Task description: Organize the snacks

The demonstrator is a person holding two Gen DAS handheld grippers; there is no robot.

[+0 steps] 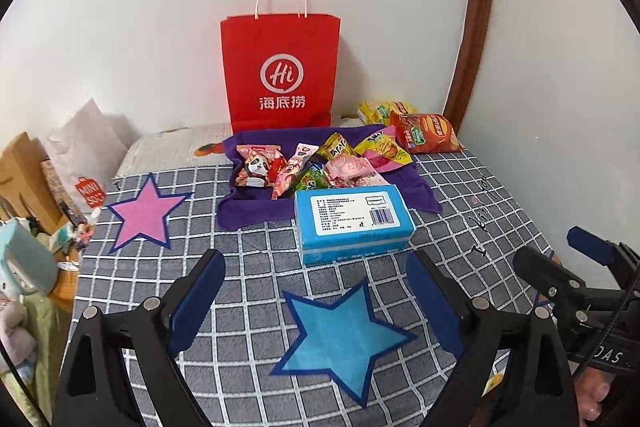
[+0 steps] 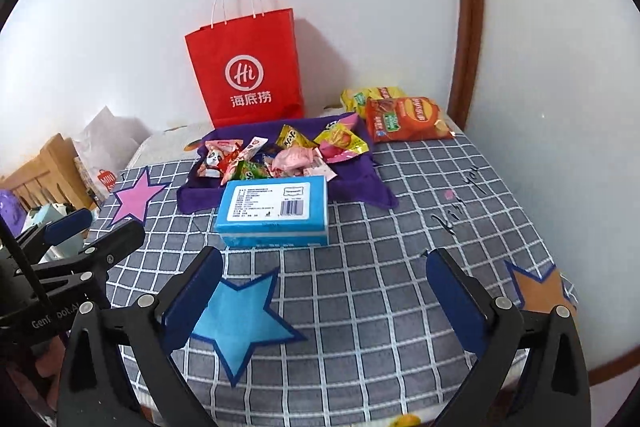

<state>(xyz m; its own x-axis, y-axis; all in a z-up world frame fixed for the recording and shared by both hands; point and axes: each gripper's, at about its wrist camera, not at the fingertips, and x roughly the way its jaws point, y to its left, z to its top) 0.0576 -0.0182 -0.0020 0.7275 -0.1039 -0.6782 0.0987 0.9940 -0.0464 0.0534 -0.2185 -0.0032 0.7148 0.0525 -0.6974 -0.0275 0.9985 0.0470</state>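
With the left gripper (image 1: 316, 299) and right gripper (image 2: 324, 291) both spread wide and empty, pinch each light, crinkly, slippery snack packet (image 1: 348, 167) on the purple cloth (image 1: 256, 211) at mid-body.

"Hi" on red bag (image 1: 280, 75)

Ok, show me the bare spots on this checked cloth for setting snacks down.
Free: checked cloth right of the blue tissue box, toward the orange paper star; also between pink paper star and blue paper star. Crowded: purple towel under the snack packets.
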